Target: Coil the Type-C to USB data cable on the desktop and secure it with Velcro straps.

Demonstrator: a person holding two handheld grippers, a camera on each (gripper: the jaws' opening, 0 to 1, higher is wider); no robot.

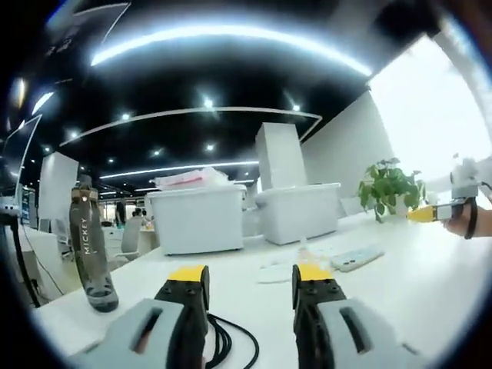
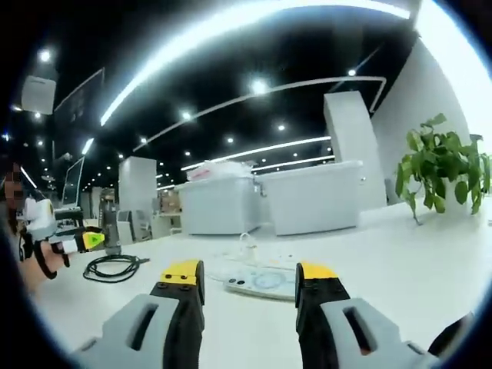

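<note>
The black cable (image 1: 223, 342) is seen looped on the bench (image 1: 430, 284) just below the open, empty left gripper (image 1: 250, 278), nearer than the open, empty right gripper (image 2: 250, 270).

black cable (image 2: 112, 267) – loosely coiled, flat on the white desktop (image 2: 400, 269)

A white surface (image 1: 430, 284) carries a black cable (image 2: 113, 267), a grey bottle (image 1: 91, 246), two white bins (image 1: 198, 218), a potted plant (image 1: 390, 188), and a keyboard (image 1: 357, 257).
</note>
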